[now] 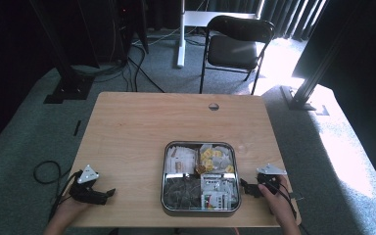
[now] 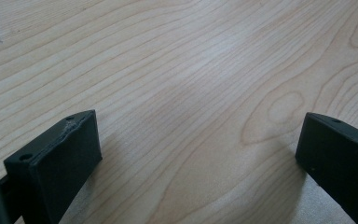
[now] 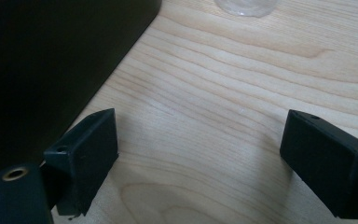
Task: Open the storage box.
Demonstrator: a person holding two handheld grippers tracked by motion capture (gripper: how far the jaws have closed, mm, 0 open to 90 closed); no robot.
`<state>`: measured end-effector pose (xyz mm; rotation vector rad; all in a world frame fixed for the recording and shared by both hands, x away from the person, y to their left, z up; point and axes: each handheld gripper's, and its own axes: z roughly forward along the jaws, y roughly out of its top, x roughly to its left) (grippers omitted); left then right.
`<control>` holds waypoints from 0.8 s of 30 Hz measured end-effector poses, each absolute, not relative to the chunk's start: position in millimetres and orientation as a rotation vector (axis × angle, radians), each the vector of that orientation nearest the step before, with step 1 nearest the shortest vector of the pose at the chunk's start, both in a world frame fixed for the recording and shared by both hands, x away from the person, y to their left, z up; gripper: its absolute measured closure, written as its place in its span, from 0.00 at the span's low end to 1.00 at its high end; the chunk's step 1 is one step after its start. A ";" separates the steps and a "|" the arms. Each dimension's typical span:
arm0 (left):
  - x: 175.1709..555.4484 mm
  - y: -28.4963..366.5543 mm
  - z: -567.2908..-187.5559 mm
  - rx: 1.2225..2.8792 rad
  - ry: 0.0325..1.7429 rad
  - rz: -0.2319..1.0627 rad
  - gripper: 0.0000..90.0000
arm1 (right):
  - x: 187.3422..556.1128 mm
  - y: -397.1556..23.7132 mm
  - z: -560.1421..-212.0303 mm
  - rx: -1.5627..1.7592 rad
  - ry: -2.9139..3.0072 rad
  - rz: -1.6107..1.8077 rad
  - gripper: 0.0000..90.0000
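Divided metal tray (image 1: 165, 161) of packets near centre of the tabletop (image 1: 127, 127), left claw (image 1: 108, 192) open at near left, right claw (image 1: 244, 187) — open, empty — just right of the tray.

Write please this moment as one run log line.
left hand-held gripper: open, empty, on table | right hand-held gripper: open, empty, beside tray | tray: four compartments, filled

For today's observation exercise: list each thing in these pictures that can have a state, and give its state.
Left gripper: open, empty, over bare table.
Right gripper: open, empty, beside the tray.
Tray: uncovered, four compartments filled with packets.
Folding chair: unfolded, unoccupied.
Table: bears the tray.
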<state>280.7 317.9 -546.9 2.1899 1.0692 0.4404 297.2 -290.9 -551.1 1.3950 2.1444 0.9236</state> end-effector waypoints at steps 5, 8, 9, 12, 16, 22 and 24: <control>280.3 317.7 -546.9 2.188 1.073 0.443 0.00 | 297.0 -290.7 -551.1 1.382 2.156 0.928 0.12; 280.4 317.7 -546.9 2.188 1.072 0.443 0.00 | 296.8 -290.5 -551.1 1.380 2.157 0.927 0.12; 280.4 317.7 -546.9 2.189 1.071 0.443 0.00 | 296.9 -290.5 -551.1 1.379 2.158 0.927 0.12; 280.3 317.7 -547.0 2.186 1.075 0.447 0.00 | 296.9 -290.5 -551.1 1.379 2.158 0.927 0.12; 280.0 317.3 -547.0 2.178 1.092 0.452 0.00 | 296.7 -290.5 -551.2 1.378 2.158 0.928 0.12; 279.8 317.5 -546.2 2.165 1.143 0.468 0.01 | 296.7 -290.5 -551.2 1.377 2.159 0.928 0.12; 280.6 317.6 -545.9 2.165 1.147 0.469 0.01 | 296.7 -290.5 -551.2 1.378 2.159 0.928 0.12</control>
